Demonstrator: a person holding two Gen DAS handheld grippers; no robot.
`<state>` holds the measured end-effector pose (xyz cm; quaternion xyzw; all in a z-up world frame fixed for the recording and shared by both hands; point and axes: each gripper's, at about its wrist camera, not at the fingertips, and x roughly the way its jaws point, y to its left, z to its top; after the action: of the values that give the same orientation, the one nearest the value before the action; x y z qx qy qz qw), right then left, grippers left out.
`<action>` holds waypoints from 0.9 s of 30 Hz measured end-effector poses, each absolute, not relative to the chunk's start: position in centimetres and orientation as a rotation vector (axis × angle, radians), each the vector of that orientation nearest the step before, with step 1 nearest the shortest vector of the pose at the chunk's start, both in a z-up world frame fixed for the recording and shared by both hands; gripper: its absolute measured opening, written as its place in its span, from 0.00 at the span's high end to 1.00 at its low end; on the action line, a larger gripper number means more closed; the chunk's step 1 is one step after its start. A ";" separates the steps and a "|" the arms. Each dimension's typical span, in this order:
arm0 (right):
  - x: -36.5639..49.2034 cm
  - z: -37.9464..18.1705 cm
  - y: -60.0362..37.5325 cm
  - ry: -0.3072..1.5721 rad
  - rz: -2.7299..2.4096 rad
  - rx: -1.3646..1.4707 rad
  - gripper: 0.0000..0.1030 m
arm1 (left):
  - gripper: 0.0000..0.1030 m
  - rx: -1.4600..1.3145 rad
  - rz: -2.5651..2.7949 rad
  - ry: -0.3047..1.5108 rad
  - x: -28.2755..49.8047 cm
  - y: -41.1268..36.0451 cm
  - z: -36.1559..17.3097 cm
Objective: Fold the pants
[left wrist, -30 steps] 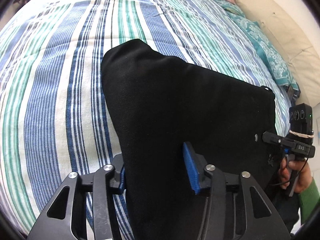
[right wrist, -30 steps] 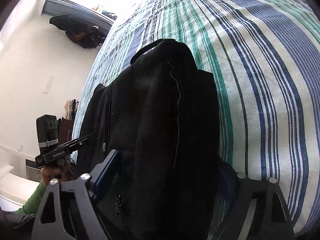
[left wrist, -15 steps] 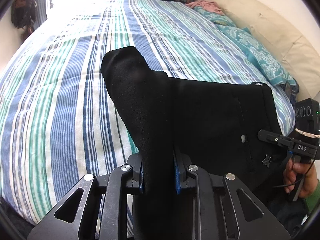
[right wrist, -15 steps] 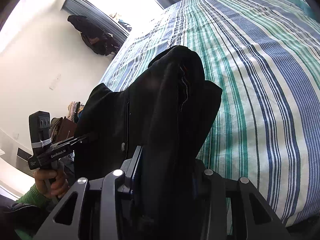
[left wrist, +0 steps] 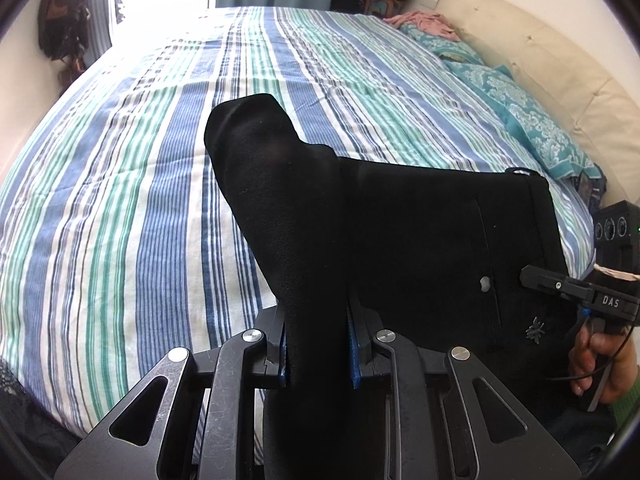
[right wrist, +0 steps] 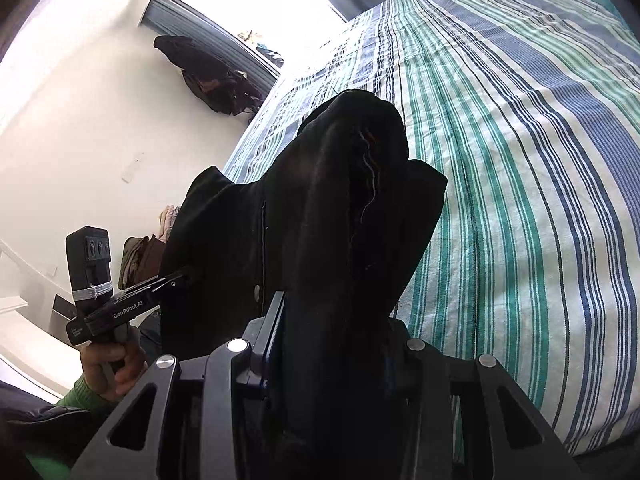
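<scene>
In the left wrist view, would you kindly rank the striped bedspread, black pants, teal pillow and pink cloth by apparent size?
1. Striped bedspread
2. Black pants, enlarged by nearness
3. Teal pillow
4. Pink cloth, shrunk by distance

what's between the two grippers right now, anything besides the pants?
Only the black pants. In the left wrist view the fabric runs unbroken from the left gripper to the right gripper at the waistband. The striped bedspread lies beyond.
</scene>
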<state>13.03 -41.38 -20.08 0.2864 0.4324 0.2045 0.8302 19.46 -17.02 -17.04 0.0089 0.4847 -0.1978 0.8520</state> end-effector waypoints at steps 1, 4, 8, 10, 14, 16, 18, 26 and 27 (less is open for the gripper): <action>13.0 -20.1 -41.2 0.919 0.437 0.601 0.63 | 0.80 0.023 -0.409 1.024 19.4 -17.1 -17.2; 12.8 -20.1 -41.0 0.918 0.443 0.597 0.63 | 0.80 0.023 -0.400 1.021 19.3 -17.2 -17.1; 13.0 -20.4 -41.3 0.920 0.440 0.613 0.63 | 0.80 0.025 -0.396 1.019 19.2 -17.3 -16.9; 13.4 -20.4 -41.4 0.919 0.441 0.624 0.63 | 0.80 0.015 -0.398 1.019 19.2 -17.0 -16.7; 14.4 -19.2 -41.3 0.903 0.458 0.639 0.63 | 0.80 -0.018 -0.397 0.999 20.5 -16.0 -15.3; 16.1 -17.9 -40.7 0.885 0.478 0.617 0.63 | 0.80 -0.034 -0.389 0.982 22.2 -15.3 -14.4; 18.4 -16.5 -40.1 0.866 0.489 0.574 0.63 | 0.80 -0.046 -0.381 0.965 24.5 -14.7 -13.7; 30.2 -14.7 -40.6 0.825 0.443 0.457 0.60 | 0.67 -0.018 -0.327 0.914 36.2 -16.1 -14.8; 31.5 -15.6 -41.0 0.845 0.409 0.459 0.56 | 0.58 0.004 -0.288 0.954 37.5 -16.3 -16.6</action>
<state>31.51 -41.04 -15.63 0.2192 0.4036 0.1953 0.8666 37.54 -16.27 -16.60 0.0018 0.4577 -0.1379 0.8784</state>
